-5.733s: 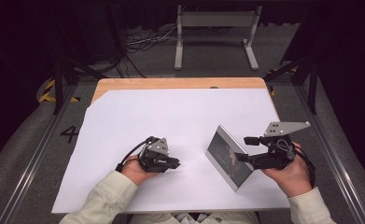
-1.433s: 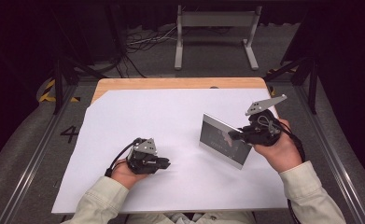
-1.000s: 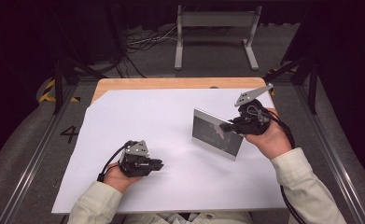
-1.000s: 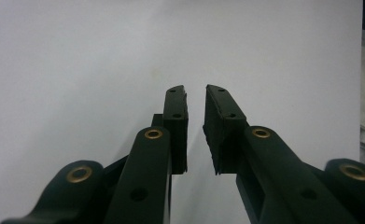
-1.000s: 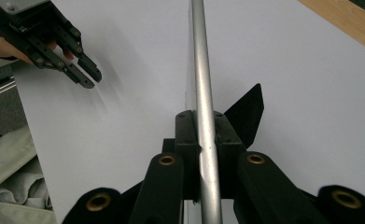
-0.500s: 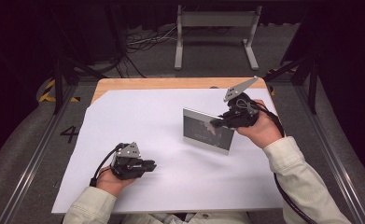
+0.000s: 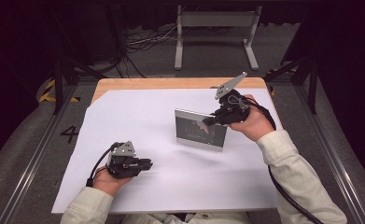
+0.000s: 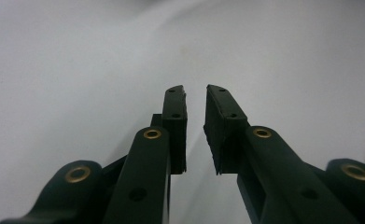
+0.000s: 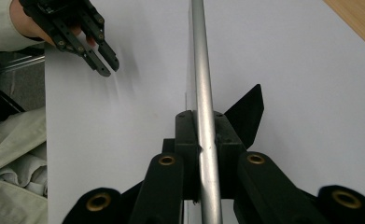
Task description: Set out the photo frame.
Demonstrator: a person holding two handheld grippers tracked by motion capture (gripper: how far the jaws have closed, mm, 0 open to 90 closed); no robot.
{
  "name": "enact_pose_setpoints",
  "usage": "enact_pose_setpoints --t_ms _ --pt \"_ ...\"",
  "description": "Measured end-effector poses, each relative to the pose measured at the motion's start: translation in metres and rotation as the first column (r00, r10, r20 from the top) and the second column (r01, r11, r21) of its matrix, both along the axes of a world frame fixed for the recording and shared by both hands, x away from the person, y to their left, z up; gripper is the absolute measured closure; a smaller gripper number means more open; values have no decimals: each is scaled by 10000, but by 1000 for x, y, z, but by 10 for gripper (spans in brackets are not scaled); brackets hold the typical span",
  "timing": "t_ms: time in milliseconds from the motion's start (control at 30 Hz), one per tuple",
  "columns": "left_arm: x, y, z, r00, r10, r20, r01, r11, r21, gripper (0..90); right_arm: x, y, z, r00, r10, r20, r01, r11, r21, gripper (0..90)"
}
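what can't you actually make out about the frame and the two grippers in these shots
- Picture frame, high view: the dark image behind the glass is too small and dim to read.
- Same frame, right gripper view: seen edge-on as a silver rim; its front and back faces are hidden.
- Black stand: partly behind the right gripper, so whether it meets the white sheet is unclear.
- Left gripper, high view: the gap between the jaws is too small to judge.

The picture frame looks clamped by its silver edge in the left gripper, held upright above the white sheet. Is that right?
Not quite: the right gripper holds it, not the left gripper, which is empty. The right gripper view shows its jaws shut on the silver edge of the picture frame, upright above the white sheet.
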State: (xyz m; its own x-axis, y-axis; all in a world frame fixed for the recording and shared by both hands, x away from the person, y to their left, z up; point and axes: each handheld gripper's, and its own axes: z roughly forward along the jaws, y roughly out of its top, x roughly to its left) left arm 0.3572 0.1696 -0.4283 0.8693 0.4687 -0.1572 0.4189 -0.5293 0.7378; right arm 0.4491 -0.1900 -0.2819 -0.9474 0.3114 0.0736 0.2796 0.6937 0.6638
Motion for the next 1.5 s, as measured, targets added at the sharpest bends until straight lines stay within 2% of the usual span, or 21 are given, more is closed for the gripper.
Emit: enact_pose_setpoints --t_ms 300,1000,1133,1300,1500 --pt "2 -2 0 10000 -66 3 66 10000 -22 779 5 5 -5 9962 859 -149 -859 9963 46 837" --pt "2 -4 0 9999 -127 -99 126 9999 -17 776 15 5 -21 9870 1486 -611 -1501 9884 -213 837" --pt "2 -4 0 9998 -128 -120 128 9999 -40 775 18 4 -24 9870 1518 -523 -1547 9864 -561 836" --pt "3 -3 0 9998 -111 -171 109 9999 -117 771 23 1 -25 9851 1620 -587 -1649 9850 -502 835" --pt "3 -3 0 9997 -144 -186 141 9998 -140 771 29 -1 -26 9753 2203 -135 -2207 9725 -747 819"
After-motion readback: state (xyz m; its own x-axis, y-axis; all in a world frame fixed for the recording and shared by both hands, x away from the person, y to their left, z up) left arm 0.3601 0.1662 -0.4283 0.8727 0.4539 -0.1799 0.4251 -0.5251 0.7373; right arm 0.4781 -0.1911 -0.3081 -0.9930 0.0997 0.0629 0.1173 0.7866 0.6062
